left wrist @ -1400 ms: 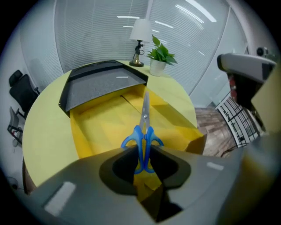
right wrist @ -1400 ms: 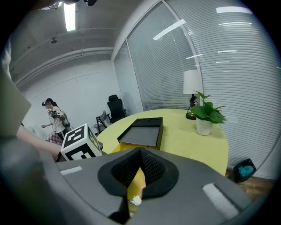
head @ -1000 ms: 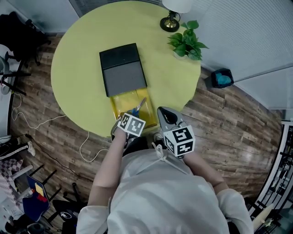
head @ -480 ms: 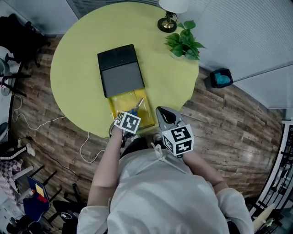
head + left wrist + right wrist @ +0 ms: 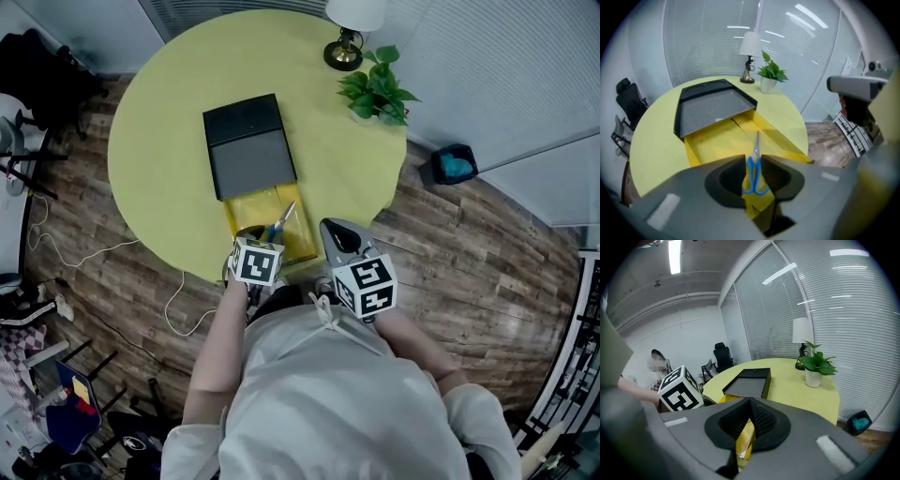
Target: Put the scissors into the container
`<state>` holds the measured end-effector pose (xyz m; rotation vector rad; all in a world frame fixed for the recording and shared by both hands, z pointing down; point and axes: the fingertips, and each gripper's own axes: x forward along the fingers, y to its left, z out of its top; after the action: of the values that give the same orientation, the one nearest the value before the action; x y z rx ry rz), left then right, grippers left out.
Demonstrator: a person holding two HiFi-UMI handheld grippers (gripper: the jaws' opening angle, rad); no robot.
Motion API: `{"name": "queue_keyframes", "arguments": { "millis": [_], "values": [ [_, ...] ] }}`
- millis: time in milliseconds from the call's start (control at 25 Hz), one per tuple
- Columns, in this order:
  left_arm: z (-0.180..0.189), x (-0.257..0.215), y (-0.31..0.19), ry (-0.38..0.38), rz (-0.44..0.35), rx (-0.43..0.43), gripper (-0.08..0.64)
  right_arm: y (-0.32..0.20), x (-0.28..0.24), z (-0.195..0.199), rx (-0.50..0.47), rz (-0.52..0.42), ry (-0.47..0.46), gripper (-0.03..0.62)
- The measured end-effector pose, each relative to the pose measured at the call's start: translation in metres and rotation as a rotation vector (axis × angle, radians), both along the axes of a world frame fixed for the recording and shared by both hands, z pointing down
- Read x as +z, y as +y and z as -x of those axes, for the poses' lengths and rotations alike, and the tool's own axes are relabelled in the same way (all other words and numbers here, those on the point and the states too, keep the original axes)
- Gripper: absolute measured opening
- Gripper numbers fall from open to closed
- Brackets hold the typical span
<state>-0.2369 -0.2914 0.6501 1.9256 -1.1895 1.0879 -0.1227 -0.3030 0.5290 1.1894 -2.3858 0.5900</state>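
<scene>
Head view, item record: round yellow table (image 5: 159, 141). A yellow container (image 5: 246, 208) sits at its near edge, half under a black lid (image 5: 251, 145).

- Scissors (image 5: 279, 223): inside the container, blue handles toward the person, blade pointing at the lid.
- Left gripper (image 5: 753, 158): over the container's near wall, jaws a little apart. The handles show in the gap and seem to lie loose below it, not clamped. Contact cannot be ruled out.
- Right gripper (image 5: 751, 399): held off the table, jaws pressed together on nothing.

Hazards, judged:
- A pad that snags a handle loop on withdrawal could drag the scissors over the low near wall. The table edge is just beside that wall, so they could drop to the floor.
- A nudge on the wall could shift the whole container toward that edge.

View differences:
- Left gripper view alone shows the jaw gap and the handles in it; from the head view the marker cube hides this.
- Head view alone shows how close the container sits to the table edge.
- Right gripper view alone shows an office chair (image 5: 723, 355) behind the table.
</scene>
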Motion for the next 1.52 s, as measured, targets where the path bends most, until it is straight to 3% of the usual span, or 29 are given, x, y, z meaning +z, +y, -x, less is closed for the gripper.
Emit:
{"name": "queue_keyframes", "arguments": {
  "millis": [120, 320, 560, 800, 1000, 1520],
  "values": [
    [0.007, -0.021, -0.007, 0.002, -0.101, -0.054, 0.009, 0.001, -0.004, 0.002, -0.01, -0.01, -0.003, 0.0],
    [0.011, -0.066, -0.014, 0.053, -0.267, -0.092, 0.006, 0.002, -0.015, 0.007, -0.03, -0.045, -0.003, 0.002],
    [0.012, -0.15, -0.019, 0.157, -0.59, -0.116, 0.006, 0.002, -0.038, 0.014, -0.041, -0.123, -0.033, 0.0],
    [0.028, -0.222, -0.01, 0.17, -0.887, -0.158, 0.006, 0.001, -0.056, 0.02, -0.044, -0.172, -0.078, 0.0],
    [0.037, -0.238, 0.001, 0.18, -0.928, -0.184, 0.006, 0.005, -0.065, 0.027, -0.053, -0.198, -0.089, 0.0],
    [0.036, -0.236, 0.012, 0.188, -0.909, -0.181, 0.006, 0.013, -0.07, 0.032, -0.068, -0.217, -0.062, 0.0]
  ]
}}
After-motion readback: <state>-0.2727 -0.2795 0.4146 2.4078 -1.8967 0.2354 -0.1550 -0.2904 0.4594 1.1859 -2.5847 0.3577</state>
